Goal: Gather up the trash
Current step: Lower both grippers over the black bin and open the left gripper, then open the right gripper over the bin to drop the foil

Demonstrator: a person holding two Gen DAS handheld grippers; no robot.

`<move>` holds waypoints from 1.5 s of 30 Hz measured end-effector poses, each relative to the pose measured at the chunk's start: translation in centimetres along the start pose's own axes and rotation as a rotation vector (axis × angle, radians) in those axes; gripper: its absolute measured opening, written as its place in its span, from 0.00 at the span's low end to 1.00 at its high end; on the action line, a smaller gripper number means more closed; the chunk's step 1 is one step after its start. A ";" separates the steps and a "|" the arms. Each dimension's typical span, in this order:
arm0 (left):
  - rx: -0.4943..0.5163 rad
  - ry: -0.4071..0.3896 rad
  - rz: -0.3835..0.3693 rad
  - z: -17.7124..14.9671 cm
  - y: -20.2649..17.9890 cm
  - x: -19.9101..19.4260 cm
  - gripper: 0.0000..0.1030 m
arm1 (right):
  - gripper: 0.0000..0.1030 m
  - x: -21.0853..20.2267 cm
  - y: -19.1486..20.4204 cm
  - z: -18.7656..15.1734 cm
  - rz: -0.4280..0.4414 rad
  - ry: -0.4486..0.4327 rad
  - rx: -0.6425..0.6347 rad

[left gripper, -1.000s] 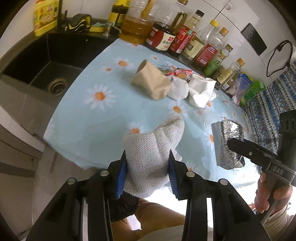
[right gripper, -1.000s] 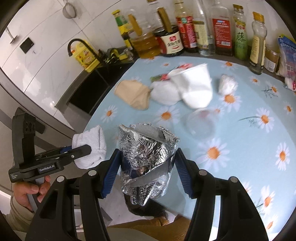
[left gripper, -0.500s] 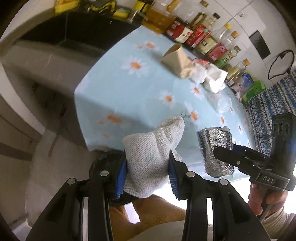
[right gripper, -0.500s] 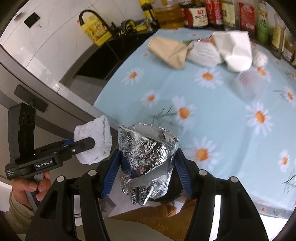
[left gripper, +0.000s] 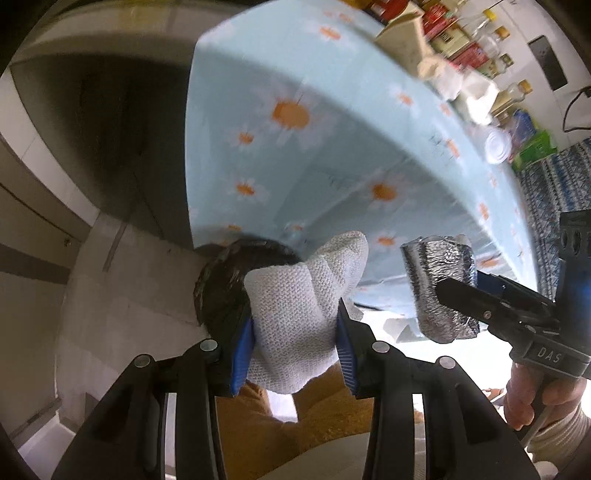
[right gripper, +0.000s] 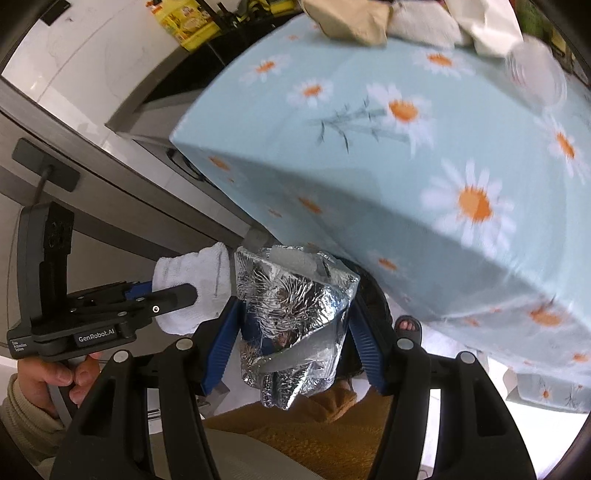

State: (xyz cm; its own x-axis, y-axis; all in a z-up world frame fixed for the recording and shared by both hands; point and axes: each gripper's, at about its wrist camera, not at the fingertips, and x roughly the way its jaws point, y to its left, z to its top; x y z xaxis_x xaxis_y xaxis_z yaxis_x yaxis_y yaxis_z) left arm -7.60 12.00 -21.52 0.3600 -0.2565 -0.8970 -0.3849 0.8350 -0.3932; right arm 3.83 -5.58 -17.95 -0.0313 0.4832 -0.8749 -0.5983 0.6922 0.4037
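Note:
My left gripper (left gripper: pixel 295 347) is shut on a crumpled white knit cloth (left gripper: pixel 303 314), held below the table's edge; the cloth also shows in the right wrist view (right gripper: pixel 192 284). My right gripper (right gripper: pixel 291 343) is shut on a crushed silver foil bag (right gripper: pixel 295 317), also seen in the left wrist view (left gripper: pixel 439 288). Both sit side by side, just above a dark bin (left gripper: pixel 229 280) lined with a black bag on the floor. More trash lies on the table: a brown paper bag (right gripper: pixel 351 18), white crumpled paper (right gripper: pixel 484 22) and a clear plastic cup (right gripper: pixel 535 70).
The table with the blue daisy cloth (right gripper: pixel 406 177) overhangs close ahead. Sauce bottles (left gripper: pixel 465 44) line its far edge. A grey cabinet front (right gripper: pixel 110 177) stands to the left, with tiled floor (left gripper: pixel 129 295) below. My sandalled foot (right gripper: pixel 406 328) is beside the bin.
Both grippers have dropped from above the tabletop to below its front edge, still holding the cloth and the foil bag. The dark bin has come into view under them.

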 end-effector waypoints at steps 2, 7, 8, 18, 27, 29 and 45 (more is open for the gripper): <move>0.000 0.024 0.009 -0.5 0.4 1.0 0.37 | 0.58 0.9 -0.1 -0.7 -0.009 0.014 0.011; 0.013 0.058 0.031 -1.7 0.9 2.4 0.37 | 0.58 2.2 -0.3 -2.0 -0.058 0.032 0.034; 0.017 0.062 0.035 -1.8 1.0 2.6 0.37 | 0.58 2.7 -0.3 -2.2 -0.052 0.043 0.042; -0.027 0.084 0.024 -2.0 1.2 3.4 0.58 | 0.66 3.8 -1.3 -2.1 -0.014 0.074 0.131; -0.041 0.060 0.013 -1.2 1.1 2.3 0.62 | 0.73 2.4 -1.8 -1.5 -0.015 0.041 0.159; -0.046 0.058 0.012 -1.1 1.2 2.1 0.62 | 0.73 2.1 -1.8 -1.7 -0.018 0.037 0.157; -0.012 0.002 0.001 0.5 0.1 -0.7 0.62 | 0.73 -1.5 -1.9 -0.9 -0.031 -0.027 0.152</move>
State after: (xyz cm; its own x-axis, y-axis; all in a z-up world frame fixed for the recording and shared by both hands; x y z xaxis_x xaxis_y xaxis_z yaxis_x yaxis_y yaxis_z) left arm -7.49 12.51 -20.85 0.3575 -0.2564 -0.8980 -0.3954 0.8296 -0.3943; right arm 4.28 -8.05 -17.65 0.0080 0.4735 -0.8808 -0.4701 0.7792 0.4146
